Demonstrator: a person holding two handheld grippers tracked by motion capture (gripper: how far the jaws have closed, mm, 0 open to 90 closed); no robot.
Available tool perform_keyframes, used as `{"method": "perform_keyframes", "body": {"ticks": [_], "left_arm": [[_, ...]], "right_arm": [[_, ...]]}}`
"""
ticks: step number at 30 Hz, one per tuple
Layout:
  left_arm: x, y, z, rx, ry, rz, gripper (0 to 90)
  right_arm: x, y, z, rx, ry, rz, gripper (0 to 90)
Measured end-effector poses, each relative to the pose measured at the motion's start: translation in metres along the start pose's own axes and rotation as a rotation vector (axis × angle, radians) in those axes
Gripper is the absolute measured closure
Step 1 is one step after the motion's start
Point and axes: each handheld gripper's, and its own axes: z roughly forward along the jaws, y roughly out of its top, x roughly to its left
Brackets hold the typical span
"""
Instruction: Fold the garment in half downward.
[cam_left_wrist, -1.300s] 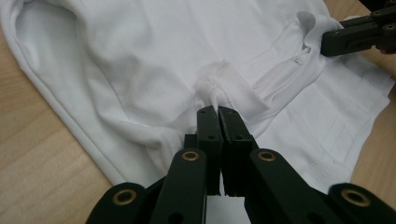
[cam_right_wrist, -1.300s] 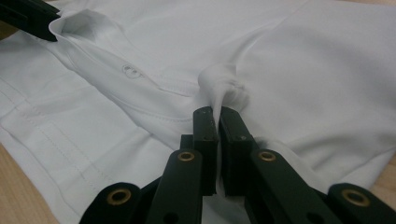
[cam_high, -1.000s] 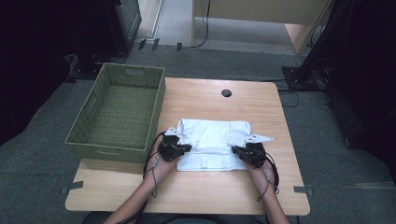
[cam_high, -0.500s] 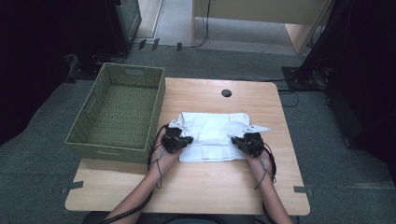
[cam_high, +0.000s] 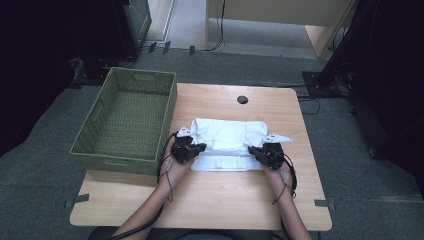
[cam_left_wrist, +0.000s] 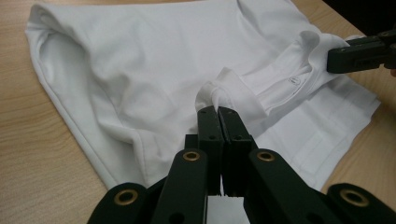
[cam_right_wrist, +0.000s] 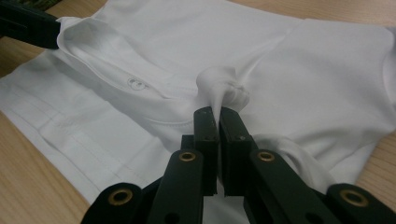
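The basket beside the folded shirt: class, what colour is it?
Olive green, woven; the basket shows best in the high view.

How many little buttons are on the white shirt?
1. A small white button sits on the placket of the white cotton shirt, below the collar; it shows in the left gripper view too. Folds may hide more.

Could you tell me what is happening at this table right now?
A person is folding a white cotton polo shirt on the light wooden table, with a black two-jaw tool in each hand. The left tool is shut on a pinch of fabric near the collar, and the right tool is shut on a bunched pinch at the other side. A green woven basket sits beside the shirt at its left.
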Motion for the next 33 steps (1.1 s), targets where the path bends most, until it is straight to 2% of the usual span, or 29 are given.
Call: {"method": "perform_keyframes", "body": {"ticks": [9, 12, 16, 19, 23, 33], "left_arm": [[-0.011, -0.008, -0.013, 0.009, -0.027, 0.001, 88.8], [-0.011, -0.009, -0.014, 0.01, -0.032, -0.011, 87.3], [-0.011, -0.009, -0.016, -0.008, -0.039, -0.016, 77.9], [-0.012, -0.01, -0.016, -0.017, -0.029, -0.014, 72.3], [-0.009, -0.012, -0.012, -0.01, -0.023, -0.019, 66.6], [-0.005, -0.015, -0.007, 0.002, 0.013, -0.029, 43.4]], "right_arm": [[0.008, -0.007, -0.013, 0.005, 0.025, 0.011, 87.9], [0.01, -0.008, -0.016, 0.003, 0.017, -0.003, 86.1], [0.01, -0.011, -0.019, -0.019, 0.016, 0.003, 73.6], [0.009, -0.012, -0.021, -0.033, 0.017, 0.002, 67.4], [0.008, -0.014, -0.021, -0.05, 0.014, 0.014, 63.1], [0.01, -0.021, -0.016, -0.043, -0.019, 0.012, 48.9]]}}
